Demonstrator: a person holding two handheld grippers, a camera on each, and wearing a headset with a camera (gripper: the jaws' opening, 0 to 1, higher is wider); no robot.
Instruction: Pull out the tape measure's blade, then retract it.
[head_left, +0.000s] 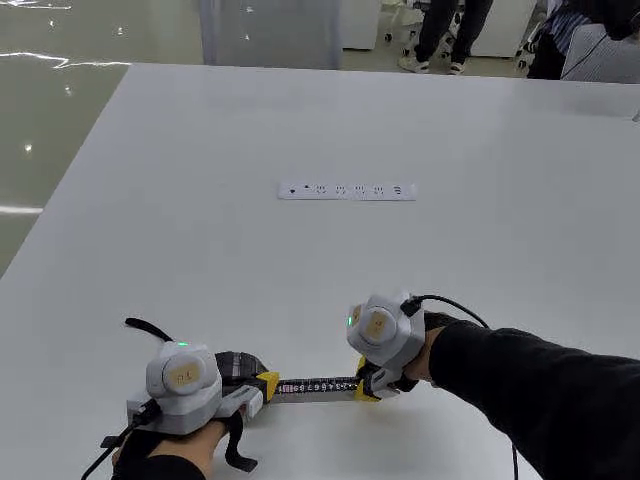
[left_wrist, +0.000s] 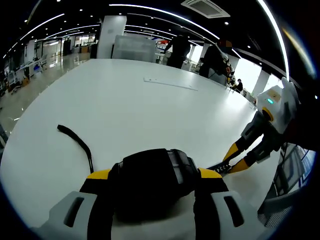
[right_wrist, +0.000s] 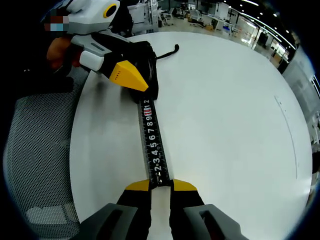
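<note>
Tape measure sits at the lower left of the head view, on the white counter, close to the near edge.

Left tongs: pinching the black case from both sides, yellow tips against its flanks. The loose black strap trails on the counter to the upper left of the case.

Right tongs: pressed together on the free end of the blade, at bottom centre of the right gripper view.

The blade runs straight and flat from the case mouth to the right tongs, printed side up. A short stretch is out; the two tongs are near each other.

Power strip lies mid-frame, well apart from the work.

Progress, my reading: pull-out begun, only partly done. Left to do: more extension, then the whole retraction.
</note>
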